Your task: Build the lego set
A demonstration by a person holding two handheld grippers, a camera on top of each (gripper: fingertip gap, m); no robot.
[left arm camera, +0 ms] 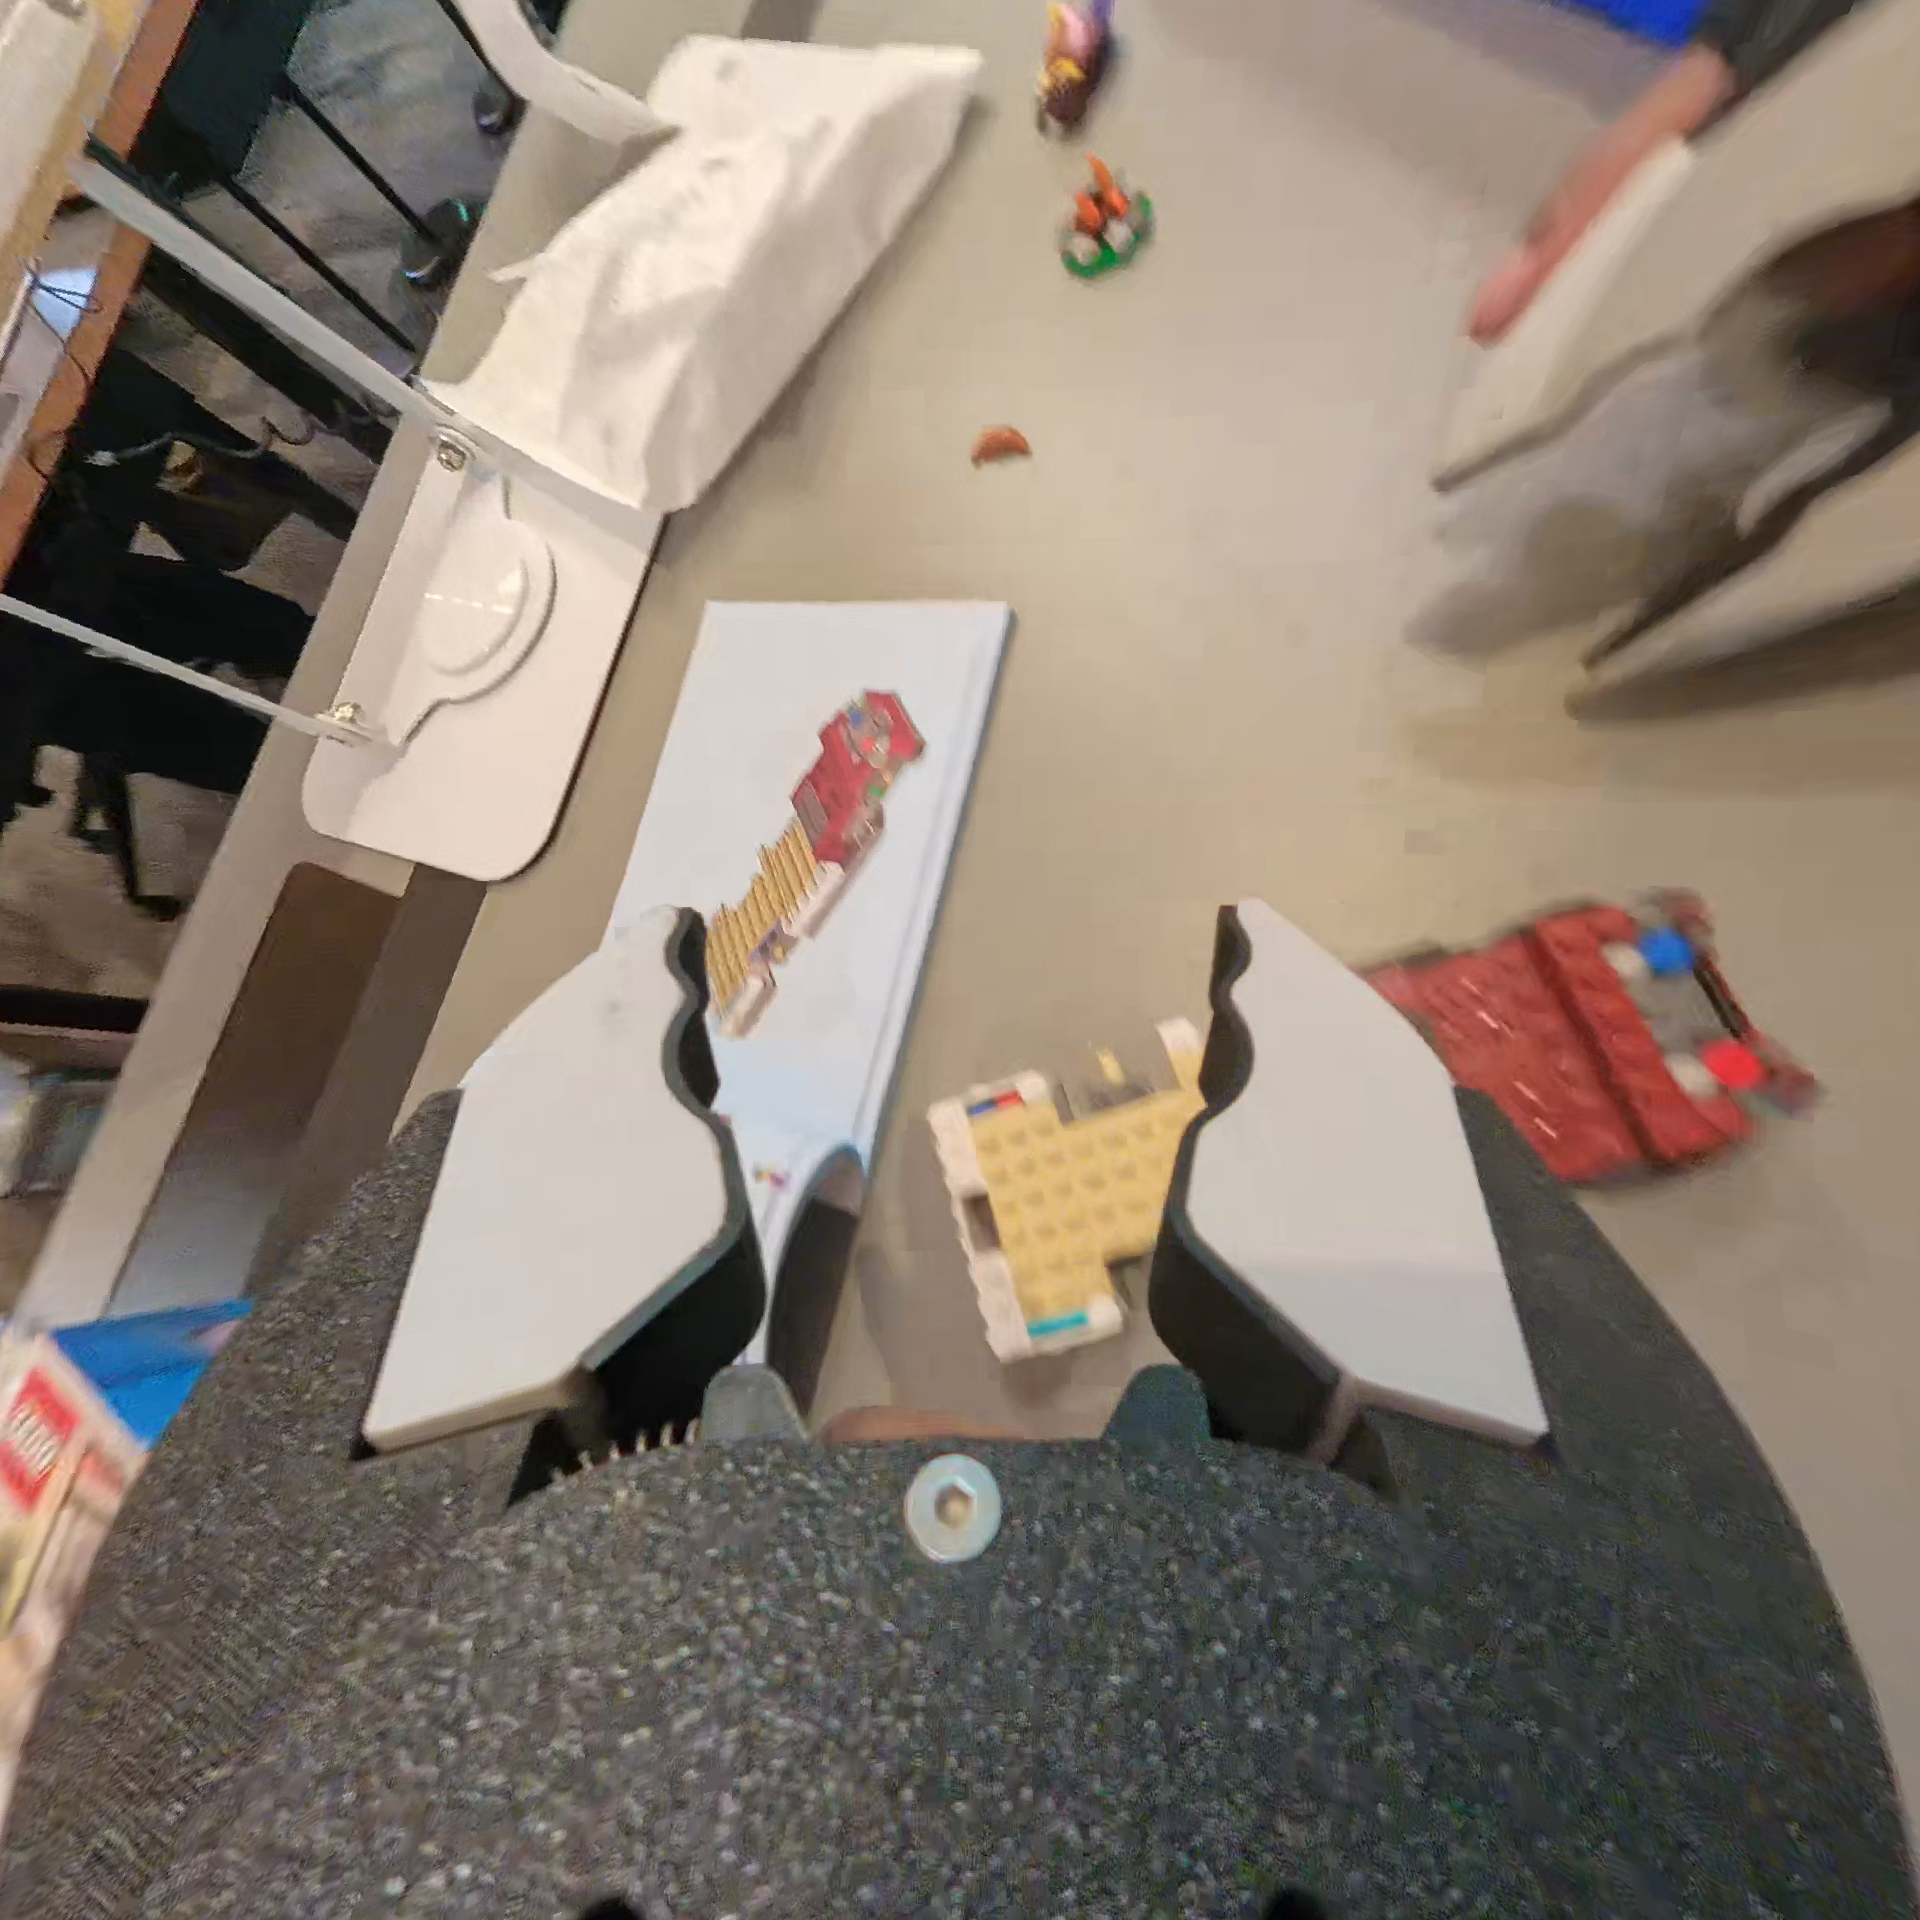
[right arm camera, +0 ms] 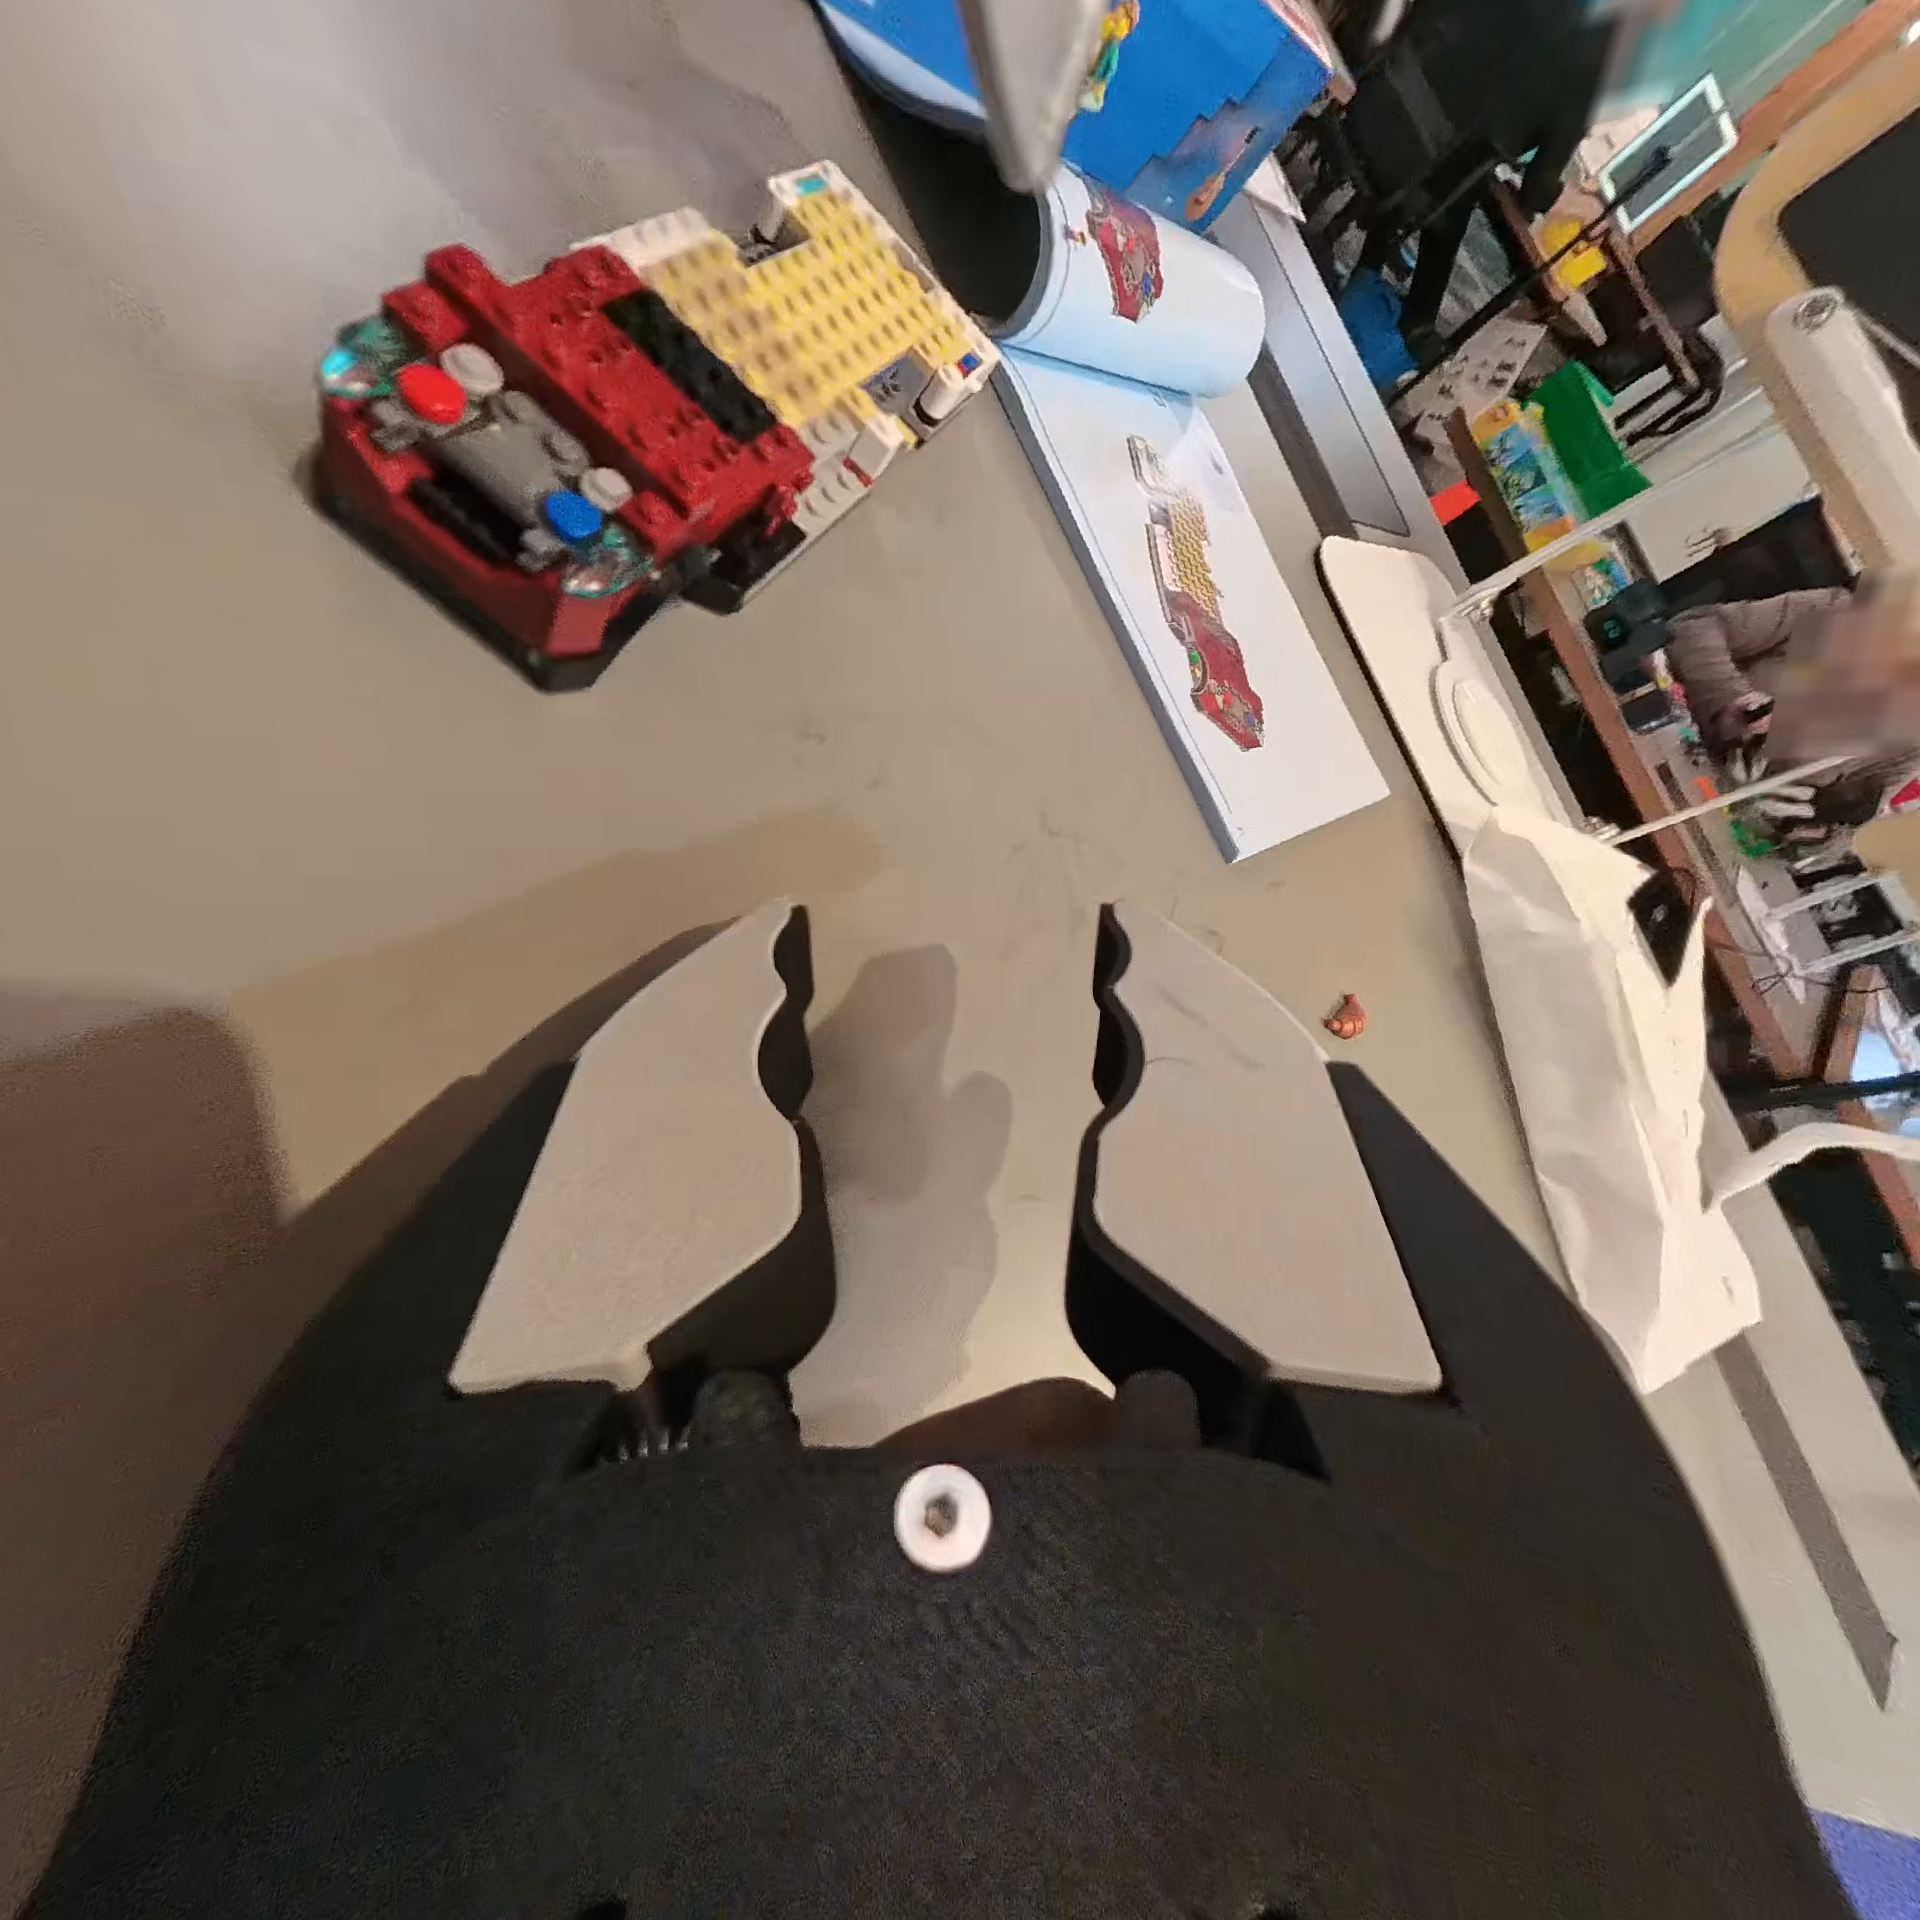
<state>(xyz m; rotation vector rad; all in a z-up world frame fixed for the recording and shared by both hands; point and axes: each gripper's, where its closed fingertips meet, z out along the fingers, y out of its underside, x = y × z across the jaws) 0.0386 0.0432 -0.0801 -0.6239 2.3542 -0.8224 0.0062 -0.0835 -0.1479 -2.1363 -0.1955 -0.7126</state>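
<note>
Over a beige table (right arm camera: 520,831), the left gripper (left arm camera: 956,935) hangs with fingers spread wide and nothing between them; below the gap sit a tan-and-white brick plate assembly (left arm camera: 1060,1195) and the near end of a pale blue instruction booklet (left arm camera: 904,790). A dark red brick section (left arm camera: 1579,1049) lies to its right, blurred, apart from the tan piece in this view. Far off sit a white paper bag (left arm camera: 707,270), a small orange-brown piece (left arm camera: 1001,445), a green-based mini build (left arm camera: 1107,223) and a figure-like toy (left arm camera: 1075,62). The right gripper (right arm camera: 951,935) also has fingers spread, empty, above bare tabletop; the small orange-brown piece (right arm camera: 1348,1015) is just right of its right finger. In the right view the red and tan brick model (right arm camera: 644,416) sits far left, the booklet (right arm camera: 1216,582) far right, and a blue box (right arm camera: 1195,94) beyond.
</note>
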